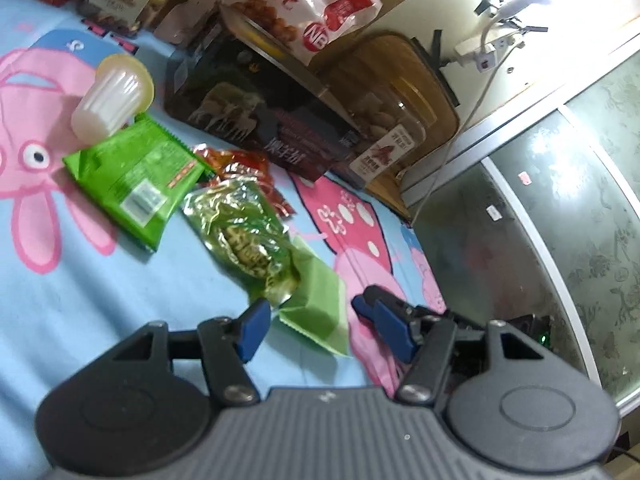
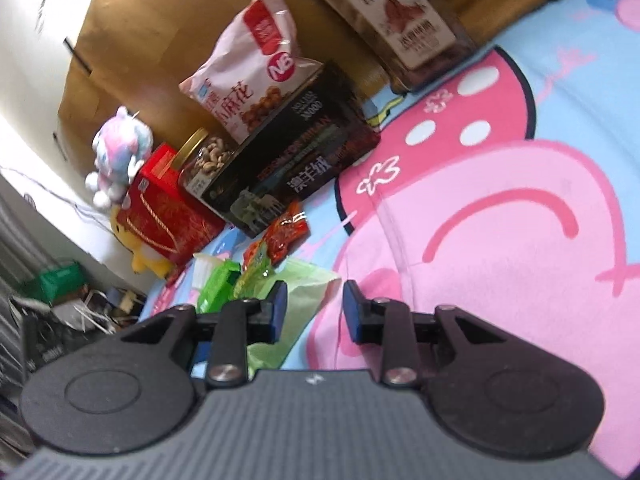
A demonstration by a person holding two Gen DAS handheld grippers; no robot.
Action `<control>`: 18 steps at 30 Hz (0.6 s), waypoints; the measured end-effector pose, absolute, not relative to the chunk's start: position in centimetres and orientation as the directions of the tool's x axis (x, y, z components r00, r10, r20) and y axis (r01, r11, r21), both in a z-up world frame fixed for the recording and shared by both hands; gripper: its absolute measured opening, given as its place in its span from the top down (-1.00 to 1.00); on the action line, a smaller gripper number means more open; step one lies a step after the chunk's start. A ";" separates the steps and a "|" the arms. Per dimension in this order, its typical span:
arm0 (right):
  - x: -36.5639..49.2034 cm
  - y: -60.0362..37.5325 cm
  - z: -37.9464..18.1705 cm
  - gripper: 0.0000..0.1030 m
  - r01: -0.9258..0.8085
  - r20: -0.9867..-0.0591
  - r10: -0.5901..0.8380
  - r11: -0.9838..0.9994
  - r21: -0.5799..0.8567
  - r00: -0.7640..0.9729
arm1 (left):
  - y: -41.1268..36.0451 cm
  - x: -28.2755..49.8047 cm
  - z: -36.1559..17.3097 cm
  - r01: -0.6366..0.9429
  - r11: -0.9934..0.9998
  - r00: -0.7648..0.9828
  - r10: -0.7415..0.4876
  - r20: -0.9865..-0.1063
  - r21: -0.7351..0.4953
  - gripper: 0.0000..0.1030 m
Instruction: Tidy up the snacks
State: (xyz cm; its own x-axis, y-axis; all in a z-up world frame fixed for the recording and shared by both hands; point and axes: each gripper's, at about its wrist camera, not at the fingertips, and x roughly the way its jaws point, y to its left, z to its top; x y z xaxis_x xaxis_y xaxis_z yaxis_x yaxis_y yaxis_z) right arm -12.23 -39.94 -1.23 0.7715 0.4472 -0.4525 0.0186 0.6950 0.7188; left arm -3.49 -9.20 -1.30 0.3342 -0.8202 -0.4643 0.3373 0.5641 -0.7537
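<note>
Pale green packet (image 1: 316, 304), lower centre: light, crinkly, soft; pinch sealed edge. Left tongs (image 1: 316, 330) part-open, empty; right tongs (image 2: 314, 312) likewise.

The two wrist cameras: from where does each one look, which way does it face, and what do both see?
Left wrist: sits behind the left tool, facing down over the blue cartoon-print bedsheet at a pale green flat snack packet between its open fingers.
Right wrist: sits behind the right tool, facing low across the bedsheet; its fingers are open, holding nothing.
Both see the black printed box and the packet.
</note>
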 end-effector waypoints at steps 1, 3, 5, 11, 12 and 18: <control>-12.1 -39.9 -1.2 0.34 0.024 -0.456 0.450 0.691 0.722 0.768 | -9.5 -3.4 -1.5 0.336 0.564 0.327 -0.821 -0.468 -0.754 -0.14; -11.7 -39.7 -1.1 0.35 0.035 -0.466 0.451 0.689 0.724 0.761 | -10.2 -3.2 -2.1 0.330 0.560 0.303 -0.826 -0.476 -0.760 -0.10; -11.2 -39.4 -1.1 0.35 0.037 -0.468 0.460 0.682 0.730 0.754 | -10.8 -3.2 -2.3 0.335 0.548 0.287 -0.834 -0.471 -0.767 -0.10; -10.3 -38.7 -1.2 0.34 0.019 -0.464 0.467 0.689 0.724 0.753 | -11.9 -3.6 -2.4 0.360 0.541 0.263 -0.841 -0.473 -0.760 -0.10; -10.3 -38.6 -1.2 0.32 0.014 -0.460 0.469 0.689 0.725 0.754 | -12.0 -3.5 -2.5 0.355 0.538 0.263 -0.842 -0.470 -0.765 -0.10; -10.3 -38.4 -1.3 0.32 0.007 -0.445 0.459 0.690 0.723 0.769 | -11.8 -3.3 -2.8 0.343 0.522 0.268 -0.851 -0.451 -0.781 -0.10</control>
